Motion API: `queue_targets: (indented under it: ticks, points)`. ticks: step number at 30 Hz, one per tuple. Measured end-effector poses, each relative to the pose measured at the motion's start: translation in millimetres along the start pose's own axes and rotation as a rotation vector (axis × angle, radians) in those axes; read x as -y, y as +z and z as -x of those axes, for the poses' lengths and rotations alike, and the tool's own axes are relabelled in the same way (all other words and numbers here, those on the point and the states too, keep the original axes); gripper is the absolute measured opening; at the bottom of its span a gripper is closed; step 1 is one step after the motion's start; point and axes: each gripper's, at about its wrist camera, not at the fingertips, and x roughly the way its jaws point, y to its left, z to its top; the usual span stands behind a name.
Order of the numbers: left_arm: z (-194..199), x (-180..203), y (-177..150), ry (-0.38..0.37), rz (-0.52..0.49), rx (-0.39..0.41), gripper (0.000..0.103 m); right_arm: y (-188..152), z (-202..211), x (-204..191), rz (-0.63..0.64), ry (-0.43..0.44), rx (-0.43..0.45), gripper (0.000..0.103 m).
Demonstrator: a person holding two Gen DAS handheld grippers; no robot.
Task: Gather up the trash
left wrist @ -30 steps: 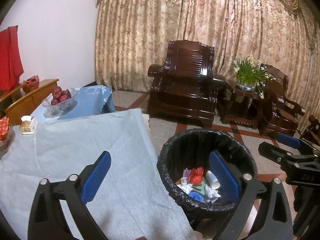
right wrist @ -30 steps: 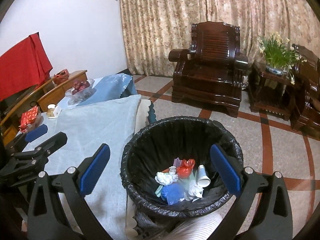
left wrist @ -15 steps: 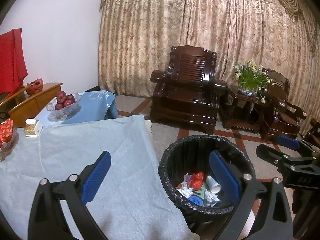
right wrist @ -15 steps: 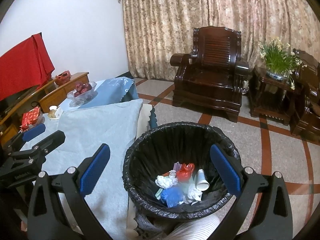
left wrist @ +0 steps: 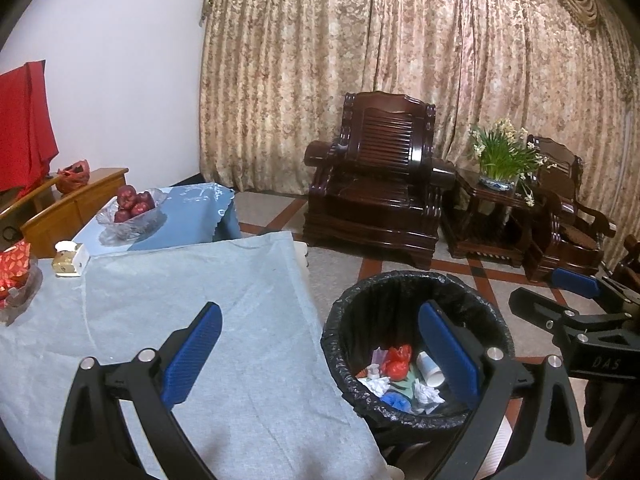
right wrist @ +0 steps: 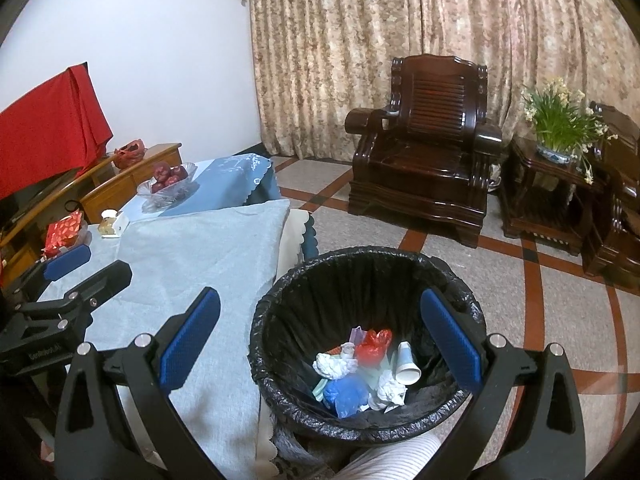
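A black-lined trash bin stands on the floor beside the table. It holds crumpled white paper, a red wrapper, a blue wad and a paper cup. My left gripper is open and empty, held over the table's edge and the bin. My right gripper is open and empty above the bin. Each gripper shows in the other's view, the right one and the left one.
A light blue cloth covers the table. A glass bowl of red fruit, a small white box and a red packet sit at its far side. A dark wooden armchair, a side table with flowers stand behind.
Both grippers have risen and tilted up a little, so the bin and table sit lower in view. Both stay open and empty.
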Motion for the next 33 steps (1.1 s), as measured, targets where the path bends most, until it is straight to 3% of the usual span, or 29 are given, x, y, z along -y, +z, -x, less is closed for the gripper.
queue_targets:
  ticks: [33]
  points:
    - [-2.8,-7.4,-1.6,0.004,0.002,-0.009,0.097,1.3,-0.3,-1.6,0.0,0.002,-0.001,0.098]
